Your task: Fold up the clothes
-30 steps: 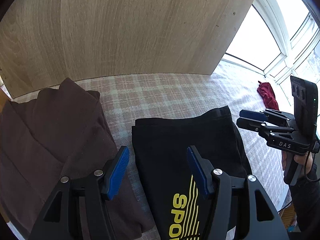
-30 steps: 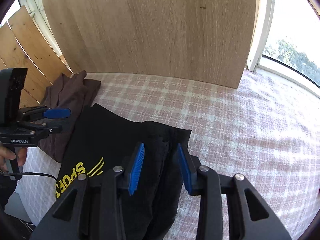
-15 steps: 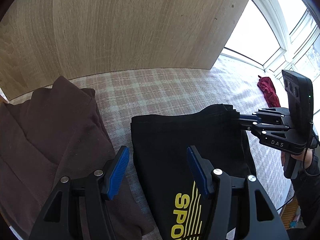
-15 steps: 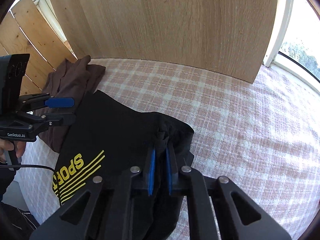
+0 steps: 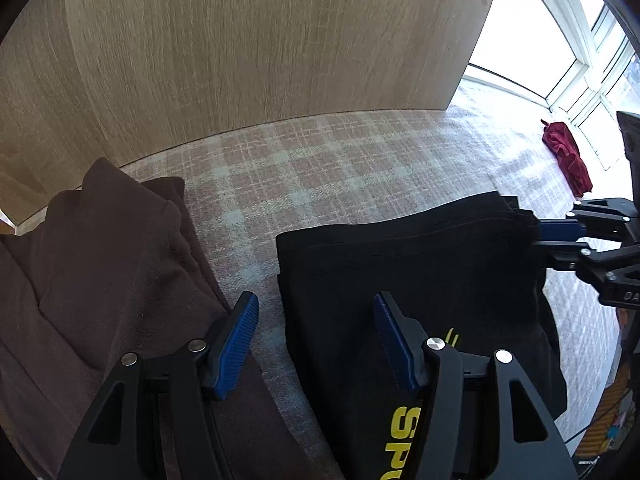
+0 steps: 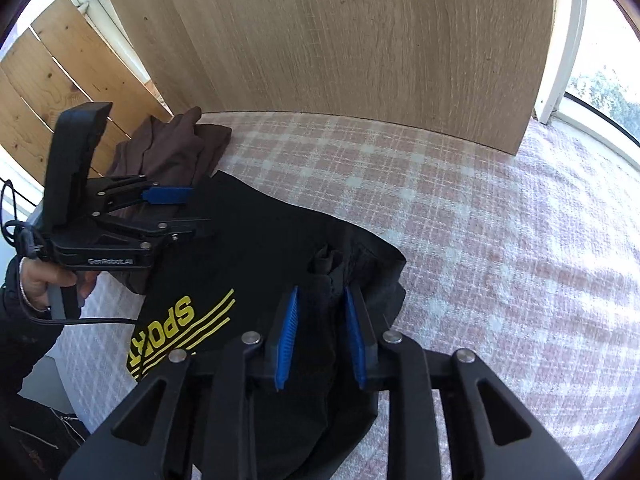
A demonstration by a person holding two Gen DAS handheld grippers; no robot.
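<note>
Left wrist view: left hand-held gripper (image 5: 316, 344) spread wide, hovering over the near left edge of the black garment (image 5: 420, 280) lying on the plaid bed cover (image 5: 320, 168); brown garment (image 5: 100, 260) just beside. Right wrist view: right hand-held gripper (image 6: 320, 332) jaws opening, bunched black fabric between them, unpinched.

Home bedroom, plaid bedspread (image 6: 500, 220), wooden headboard (image 6: 340, 40), window (image 5: 532, 36)
</note>
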